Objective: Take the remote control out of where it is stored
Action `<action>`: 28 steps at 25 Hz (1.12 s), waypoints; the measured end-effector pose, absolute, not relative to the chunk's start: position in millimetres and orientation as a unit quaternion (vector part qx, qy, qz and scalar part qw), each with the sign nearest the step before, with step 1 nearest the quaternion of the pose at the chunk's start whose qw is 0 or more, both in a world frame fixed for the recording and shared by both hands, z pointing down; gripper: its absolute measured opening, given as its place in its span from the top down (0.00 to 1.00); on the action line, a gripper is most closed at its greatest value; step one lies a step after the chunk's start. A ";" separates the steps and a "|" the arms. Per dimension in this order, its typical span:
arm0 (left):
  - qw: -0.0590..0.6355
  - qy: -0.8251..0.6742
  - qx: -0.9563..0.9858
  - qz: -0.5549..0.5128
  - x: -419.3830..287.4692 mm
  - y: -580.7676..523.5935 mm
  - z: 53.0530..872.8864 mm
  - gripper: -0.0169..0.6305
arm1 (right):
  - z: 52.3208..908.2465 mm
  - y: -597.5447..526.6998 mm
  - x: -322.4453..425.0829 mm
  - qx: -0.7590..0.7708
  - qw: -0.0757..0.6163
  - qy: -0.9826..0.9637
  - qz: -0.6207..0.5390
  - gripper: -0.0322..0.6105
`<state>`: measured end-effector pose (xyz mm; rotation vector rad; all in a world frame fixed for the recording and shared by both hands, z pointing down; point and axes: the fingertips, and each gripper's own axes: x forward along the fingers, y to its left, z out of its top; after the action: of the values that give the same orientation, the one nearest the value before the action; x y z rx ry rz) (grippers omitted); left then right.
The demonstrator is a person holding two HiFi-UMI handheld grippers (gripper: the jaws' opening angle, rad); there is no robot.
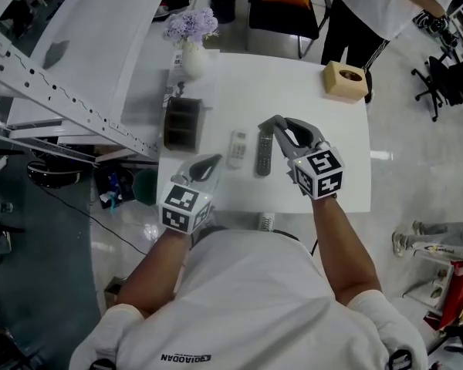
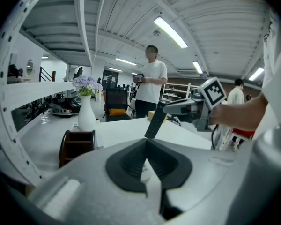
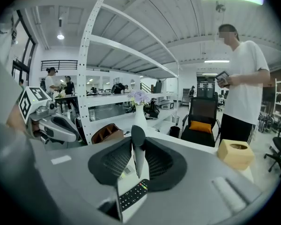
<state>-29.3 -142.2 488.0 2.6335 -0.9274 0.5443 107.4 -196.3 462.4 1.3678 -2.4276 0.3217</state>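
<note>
The removal looks all but done. The right gripper (image 1: 268,127) pinches the dark remote control (image 1: 264,154) by its upper end, and the remote hangs tilted above the desk (image 1: 309,168), well clear of the brown holder (image 1: 182,123) and to its right. A white remote (image 1: 237,149) lies flat on the desk between the holder and the dark one. The holder's compartments look empty, though their depths are too dark to be sure. What seems left is to set the dark remote down. The left gripper (image 1: 212,163) is nearer the person than the holder, its jaws pressed together on nothing.

The desk is white. Beyond the holder stands a vase of lilac flowers (image 1: 193,56), and far to the holder's right a tissue box (image 1: 345,79). A white shelving rack (image 1: 62,91) runs past the holder's left. A chair with an orange cushion (image 1: 285,2) and a standing person (image 1: 386,6) are beyond the desk.
</note>
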 end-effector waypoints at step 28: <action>0.157 -0.310 0.920 0.183 34.1 -125.5 502.6 0.97 | 548.7 -118.1 189.2 0.364 0.241 -0.846 0.306 0.81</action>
<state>34.1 -125.5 502.6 2.6311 -0.8874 0.5231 189.2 -118.1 548.7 0.9951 -2.3146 0.8357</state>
